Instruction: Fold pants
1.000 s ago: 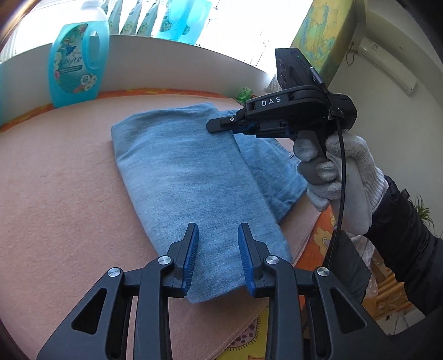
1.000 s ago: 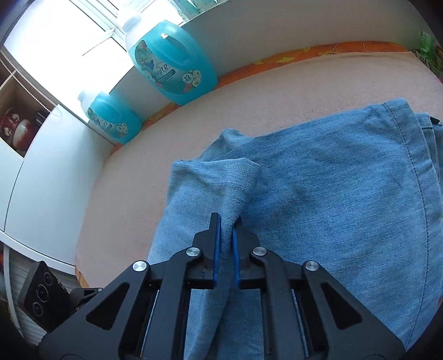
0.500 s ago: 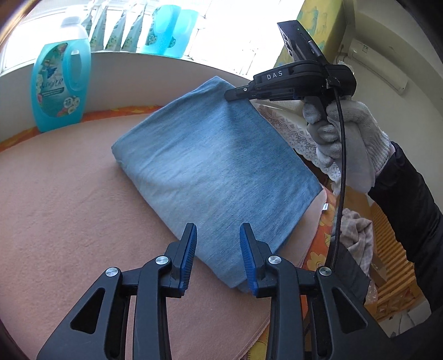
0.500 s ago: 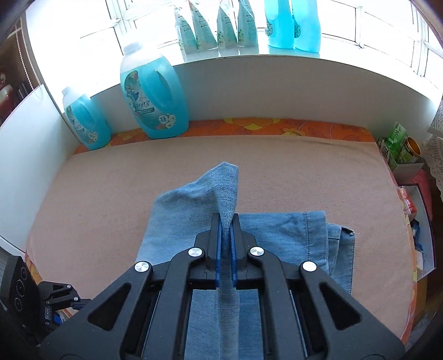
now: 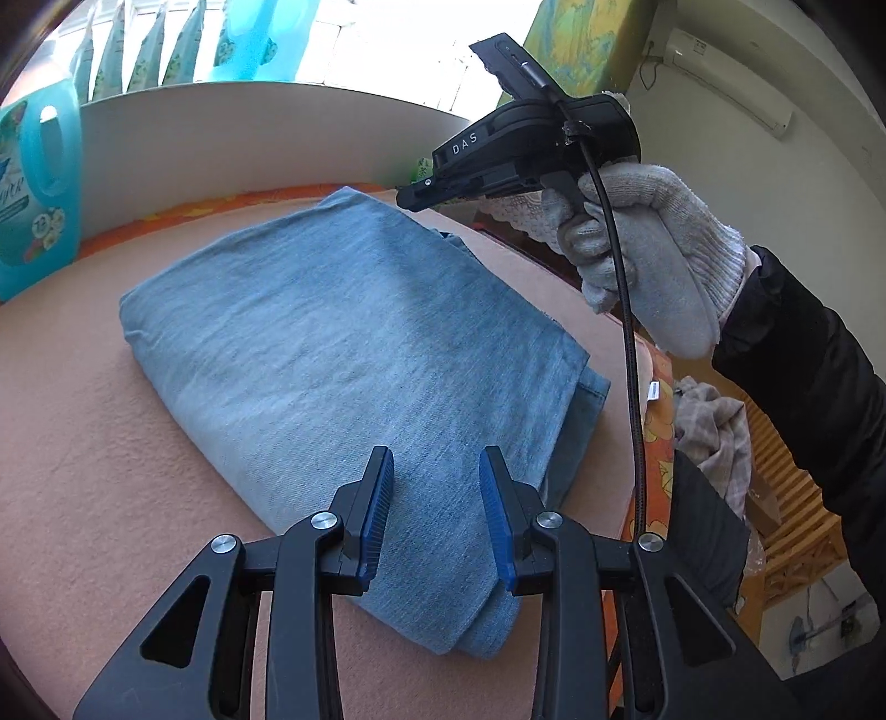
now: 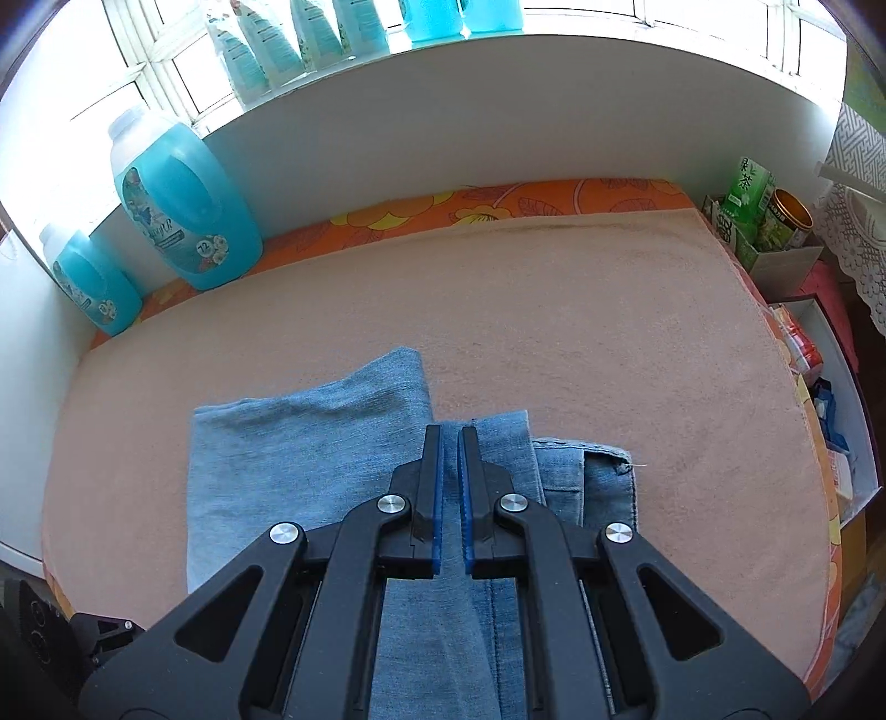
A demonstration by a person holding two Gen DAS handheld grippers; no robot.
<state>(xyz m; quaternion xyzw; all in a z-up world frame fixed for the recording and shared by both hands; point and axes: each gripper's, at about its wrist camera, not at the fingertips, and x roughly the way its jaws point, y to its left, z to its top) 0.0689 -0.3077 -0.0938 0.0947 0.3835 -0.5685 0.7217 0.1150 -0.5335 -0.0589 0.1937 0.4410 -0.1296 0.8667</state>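
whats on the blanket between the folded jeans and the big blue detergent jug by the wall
Nothing: in the right wrist view, only bare pink blanket lies between the folded jeans and the detergent jug.

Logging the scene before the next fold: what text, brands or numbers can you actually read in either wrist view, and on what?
"DAS": white letters on the side of the right gripper.
"72": in a small circle on the label of the large blue detergent bottle; its script brand name is too distorted to read.
Two green Chinese characters on the tea carton; too small to give reliably.
Labels on the windowsill pouches: blurred, unreadable.
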